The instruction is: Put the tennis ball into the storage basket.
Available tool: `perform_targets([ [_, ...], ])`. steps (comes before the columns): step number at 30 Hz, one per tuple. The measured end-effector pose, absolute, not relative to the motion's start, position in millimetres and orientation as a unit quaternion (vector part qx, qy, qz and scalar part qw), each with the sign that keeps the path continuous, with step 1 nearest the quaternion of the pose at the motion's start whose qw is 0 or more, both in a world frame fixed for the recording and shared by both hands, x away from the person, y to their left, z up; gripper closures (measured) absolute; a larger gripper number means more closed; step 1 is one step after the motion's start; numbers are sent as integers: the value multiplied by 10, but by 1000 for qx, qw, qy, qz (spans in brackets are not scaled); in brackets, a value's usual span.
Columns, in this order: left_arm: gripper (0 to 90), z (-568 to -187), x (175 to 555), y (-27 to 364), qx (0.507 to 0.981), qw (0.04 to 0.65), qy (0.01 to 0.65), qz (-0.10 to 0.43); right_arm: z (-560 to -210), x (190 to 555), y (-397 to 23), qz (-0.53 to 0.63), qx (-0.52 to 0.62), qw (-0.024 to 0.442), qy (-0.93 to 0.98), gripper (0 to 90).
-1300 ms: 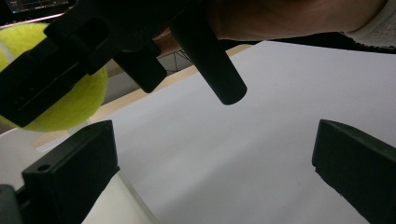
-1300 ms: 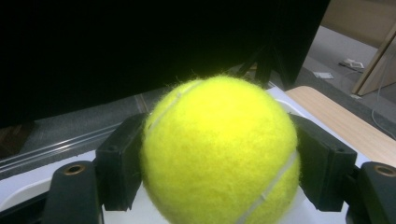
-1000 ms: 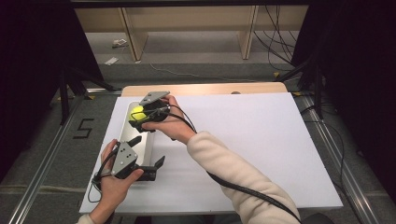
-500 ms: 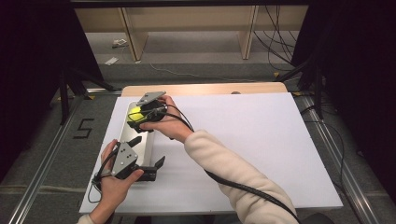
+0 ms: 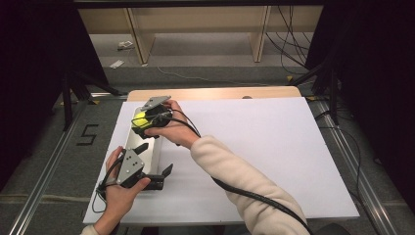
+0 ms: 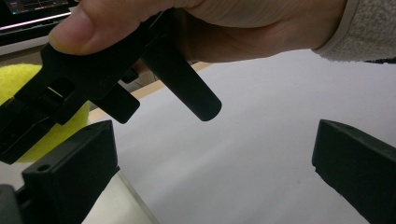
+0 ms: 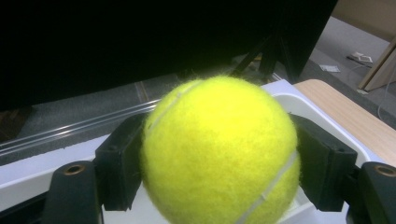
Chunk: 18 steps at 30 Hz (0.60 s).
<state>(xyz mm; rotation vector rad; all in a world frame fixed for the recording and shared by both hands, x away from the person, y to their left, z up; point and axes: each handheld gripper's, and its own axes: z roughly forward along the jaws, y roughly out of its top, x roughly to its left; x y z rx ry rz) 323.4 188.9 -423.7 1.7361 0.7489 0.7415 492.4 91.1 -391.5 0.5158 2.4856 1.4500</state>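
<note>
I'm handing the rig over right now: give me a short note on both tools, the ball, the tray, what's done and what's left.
Right tool: shut on the fuzzy yellow tennis ball, held over the far end of the long white tray.
Left tool: open, holding nothing, jaws straddling the tray's near end on the white table sheet.
Done: ball gripped.
Left, probably: lower the ball into the tray and release; whether it already touches the tray floor cannot be told.

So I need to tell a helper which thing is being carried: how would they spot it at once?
Start at the white table and go to the long pale tray at its left edge. Above the tray's far end, the right gripper is clamped on a tennis ball: fuzzy, bright yellow, the only coloured round thing there.
</note>
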Motion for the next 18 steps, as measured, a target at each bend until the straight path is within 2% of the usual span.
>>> perform_targets([
  [18, 0, -4237, 3232, 1890, 726, 528, 314, 309, -3989, 4950, 989, 486, 179, 103, 849, 270],
])
